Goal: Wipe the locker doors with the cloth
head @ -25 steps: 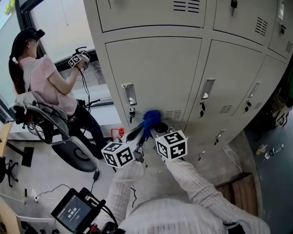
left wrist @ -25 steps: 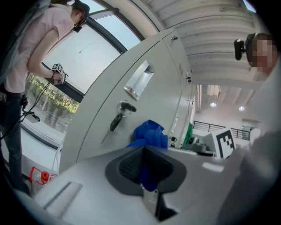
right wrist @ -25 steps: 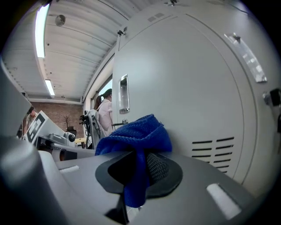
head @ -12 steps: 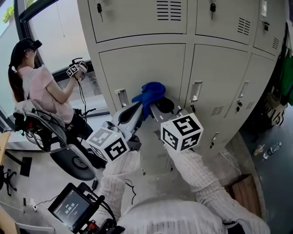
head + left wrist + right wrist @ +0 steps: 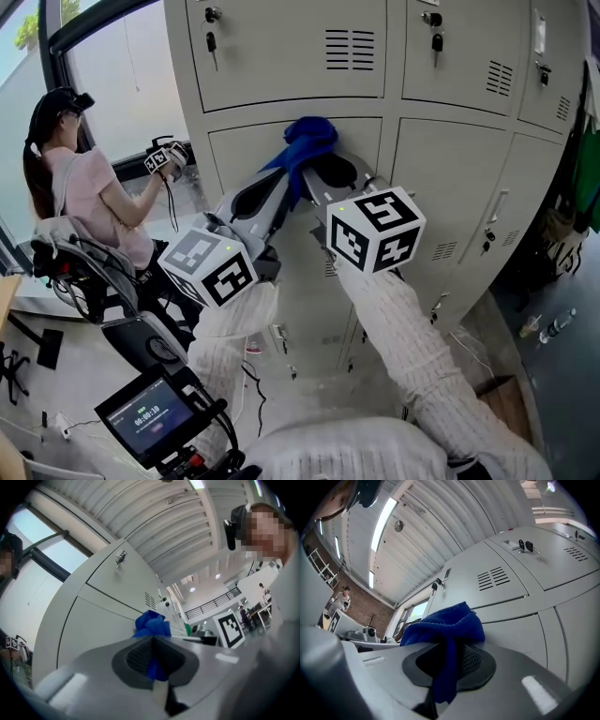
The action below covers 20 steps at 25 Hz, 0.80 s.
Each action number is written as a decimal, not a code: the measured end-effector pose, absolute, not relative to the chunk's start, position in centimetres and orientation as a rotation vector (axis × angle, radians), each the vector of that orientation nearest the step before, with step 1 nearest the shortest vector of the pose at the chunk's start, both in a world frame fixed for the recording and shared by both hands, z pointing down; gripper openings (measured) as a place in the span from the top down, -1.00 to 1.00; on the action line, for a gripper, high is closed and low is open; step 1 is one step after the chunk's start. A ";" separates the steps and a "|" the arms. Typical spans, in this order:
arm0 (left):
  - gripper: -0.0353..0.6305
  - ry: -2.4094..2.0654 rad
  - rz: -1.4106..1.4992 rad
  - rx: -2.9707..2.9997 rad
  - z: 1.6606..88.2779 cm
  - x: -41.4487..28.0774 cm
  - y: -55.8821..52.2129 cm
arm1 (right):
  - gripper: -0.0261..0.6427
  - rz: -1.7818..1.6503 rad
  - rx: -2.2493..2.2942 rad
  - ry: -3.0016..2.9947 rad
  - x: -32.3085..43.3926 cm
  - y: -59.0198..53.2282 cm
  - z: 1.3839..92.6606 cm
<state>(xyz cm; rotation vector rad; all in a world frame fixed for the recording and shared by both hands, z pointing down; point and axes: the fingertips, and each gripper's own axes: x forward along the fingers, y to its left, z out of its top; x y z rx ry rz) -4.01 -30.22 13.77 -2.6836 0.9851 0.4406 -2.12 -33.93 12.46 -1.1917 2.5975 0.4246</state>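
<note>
Lockers (image 5: pixel 281 56), left claw (image 5: pixel 152 648), right claw (image 5: pixel 449 660) raised, clamping cloth (image 5: pixel 306 141), perhaps touching

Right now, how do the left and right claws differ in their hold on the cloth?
The left claw pinches a thin strip of the blue cloth; the right claw clamps a thicker fold. In the head view, the left marker cube sits lower than the right marker cube. Shared: both shut on the cloth, at the locker door.

I log one item: a small screen (image 5: pixel 150 419), well below and left of the left claw (image 5: pixel 292 167), shows a line of digits too small to read. I find nothing else legible.
</note>
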 end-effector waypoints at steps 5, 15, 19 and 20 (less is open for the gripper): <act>0.90 1.010 0.453 -2.663 12.9 -4.2 -30.0 | 0.80 0.420 -1.184 2.618 -2.4 -33.9 11.6; 0.90 0.979 0.454 -2.705 13.8 -4.6 -30.1 | 0.78 0.464 -1.180 2.566 -2.6 -33.6 12.1; 0.90 1.028 0.397 -2.691 15.3 -5.0 -30.9 | 0.78 0.444 -1.191 2.593 -2.7 -33.9 13.9; 0.90 1.050 0.389 -2.683 15.8 -5.2 -31.1 | 0.78 0.436 -1.195 2.600 -2.8 -34.0 14.5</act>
